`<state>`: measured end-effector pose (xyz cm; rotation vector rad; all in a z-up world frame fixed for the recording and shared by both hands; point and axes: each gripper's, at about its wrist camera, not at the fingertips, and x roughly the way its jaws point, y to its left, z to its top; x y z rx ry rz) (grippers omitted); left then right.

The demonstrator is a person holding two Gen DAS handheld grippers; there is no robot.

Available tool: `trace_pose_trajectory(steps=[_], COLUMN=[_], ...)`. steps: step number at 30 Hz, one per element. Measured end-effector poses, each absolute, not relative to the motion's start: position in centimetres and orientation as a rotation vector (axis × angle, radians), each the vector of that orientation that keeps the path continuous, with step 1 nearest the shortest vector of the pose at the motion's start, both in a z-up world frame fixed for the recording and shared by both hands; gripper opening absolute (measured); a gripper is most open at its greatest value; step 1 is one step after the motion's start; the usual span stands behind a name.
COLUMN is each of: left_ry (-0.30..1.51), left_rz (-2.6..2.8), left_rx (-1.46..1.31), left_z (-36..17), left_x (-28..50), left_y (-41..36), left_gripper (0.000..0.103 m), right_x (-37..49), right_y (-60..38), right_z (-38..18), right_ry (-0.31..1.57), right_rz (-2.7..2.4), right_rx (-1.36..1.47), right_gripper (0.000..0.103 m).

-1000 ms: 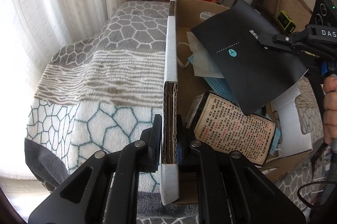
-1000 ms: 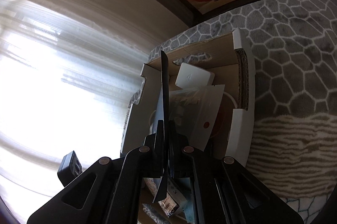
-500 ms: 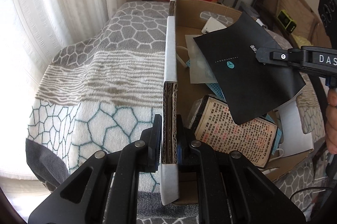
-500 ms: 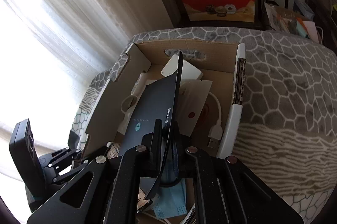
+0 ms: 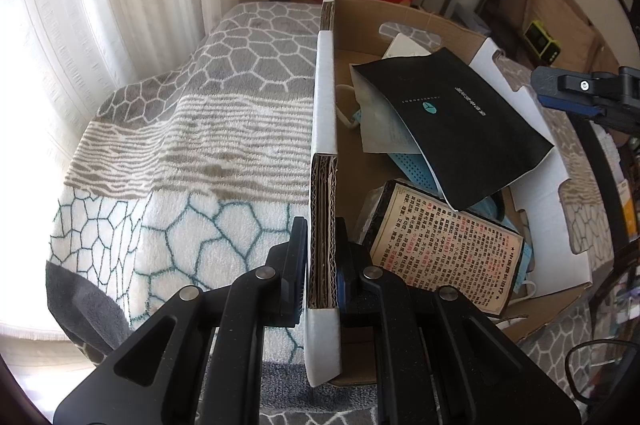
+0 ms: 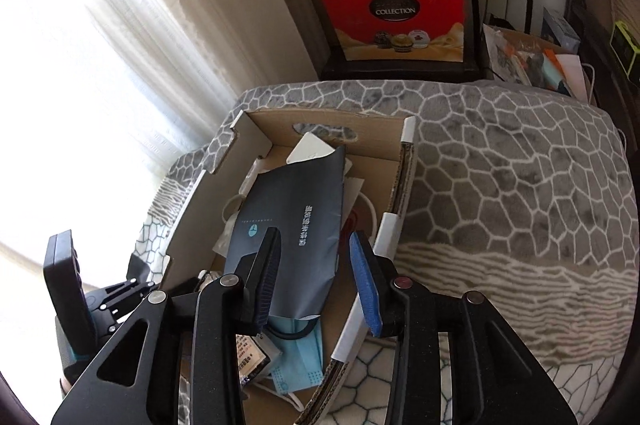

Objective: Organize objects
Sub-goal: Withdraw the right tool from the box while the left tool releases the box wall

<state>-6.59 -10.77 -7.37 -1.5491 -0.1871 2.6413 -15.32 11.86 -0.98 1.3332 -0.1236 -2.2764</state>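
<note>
An open cardboard box (image 5: 325, 105) sits on a patterned blanket. My left gripper (image 5: 319, 261) is shut on the box's near side wall. A black pouch (image 5: 460, 121) lies loose on top of the things in the box, over a blue face mask (image 5: 416, 167) and a printed booklet (image 5: 448, 253). In the right wrist view my right gripper (image 6: 316, 277) is open and empty, above the black pouch (image 6: 296, 225) and the box wall (image 6: 400, 185). The right gripper also shows at the right edge of the left wrist view (image 5: 576, 93).
The grey and white honeycomb blanket (image 5: 200, 153) covers the surface around the box. A red gift box (image 6: 394, 17) and stacked boxes stand behind. A curtain (image 5: 120, 5) hangs at the left. A white cable (image 6: 292, 397) and face mask (image 6: 298, 357) lie in the box.
My right gripper has opened and let go of the black pouch, which now lies in the box. The right gripper has drawn back to the right. My left gripper has not moved.
</note>
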Motion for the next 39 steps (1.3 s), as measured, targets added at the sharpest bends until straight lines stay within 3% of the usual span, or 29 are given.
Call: trace_pose_trajectory(steps=[6, 12, 24, 39], left_ry=[-0.205, -0.205, -0.154, -0.098], left_rz=[2.635, 2.636, 2.67, 2.575], left_rx=[-1.555, -1.552, -1.503, -1.459], left_z=[-7.3, -7.3, -5.8, -5.7], left_x=[-6.6, -6.6, -6.6, -6.8], left_y=[-11.0, -11.0, -10.0, -1.9], left_gripper=[0.011, 0.011, 0.011, 0.012], right_x=[-15.8, -16.5, -16.2, -15.3], right_y=[13.2, 12.8, 13.4, 21.7], right_z=[-1.5, -4.2, -3.2, -0.9], right_ry=[-0.104, -0.07, -0.054, -0.086], right_rz=[-2.345, -2.342, -2.385, -2.48], right_rx=[1.37, 1.455, 1.427, 1.422], right_gripper=[0.037, 0.021, 0.019, 0.019])
